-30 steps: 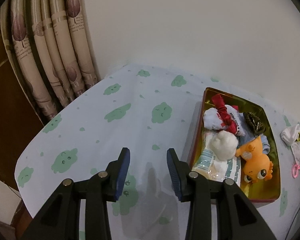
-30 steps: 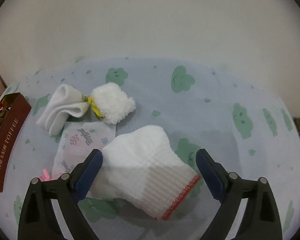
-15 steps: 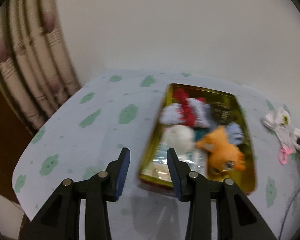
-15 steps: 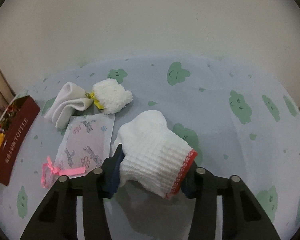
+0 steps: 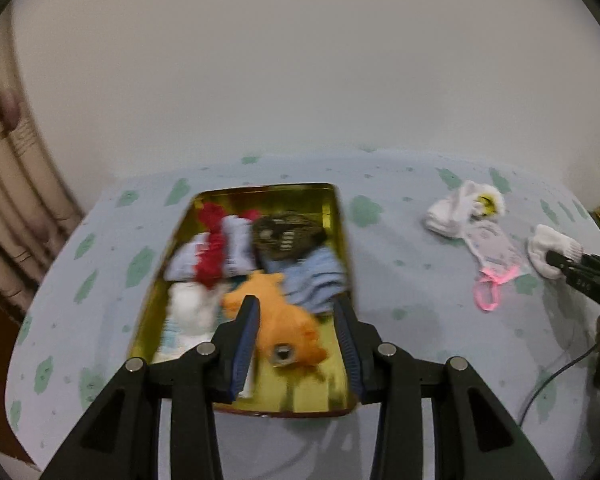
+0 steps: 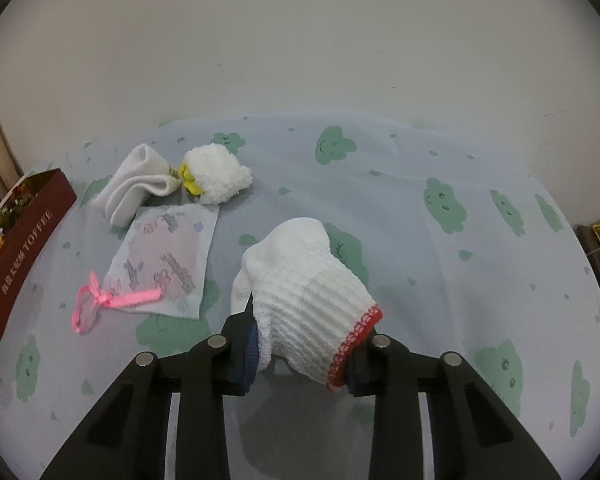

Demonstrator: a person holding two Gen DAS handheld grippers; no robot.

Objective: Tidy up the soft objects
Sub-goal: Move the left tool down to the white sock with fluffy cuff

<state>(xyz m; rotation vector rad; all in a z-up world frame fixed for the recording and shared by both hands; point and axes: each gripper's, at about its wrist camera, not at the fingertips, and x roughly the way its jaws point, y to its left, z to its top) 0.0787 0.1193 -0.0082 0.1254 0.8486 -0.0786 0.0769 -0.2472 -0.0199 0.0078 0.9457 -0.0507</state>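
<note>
The right gripper [image 6: 302, 354] is clamped on a white knit glove [image 6: 300, 296] with a red cuff trim, lifted just above the desk [image 6: 440, 272]. The left gripper [image 5: 296, 344] hangs with its jaws apart over the tin box [image 5: 340, 236], right above an orange plush toy [image 5: 280, 328]. Farther off on the cloud-print cloth lie a drawstring pouch [image 6: 168, 256] with a pink ribbon, then a white sock [image 6: 136, 184] touching a fluffy white sock [image 6: 218, 172].

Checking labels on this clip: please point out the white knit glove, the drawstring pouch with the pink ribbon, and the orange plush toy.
white knit glove [image 6: 300, 280], right wrist view, on its ribbed body.
drawstring pouch [image 6: 168, 256], right wrist view, on the printed fabric centre.
orange plush toy [image 5: 284, 328], left wrist view, on its body inside the tin.
</note>
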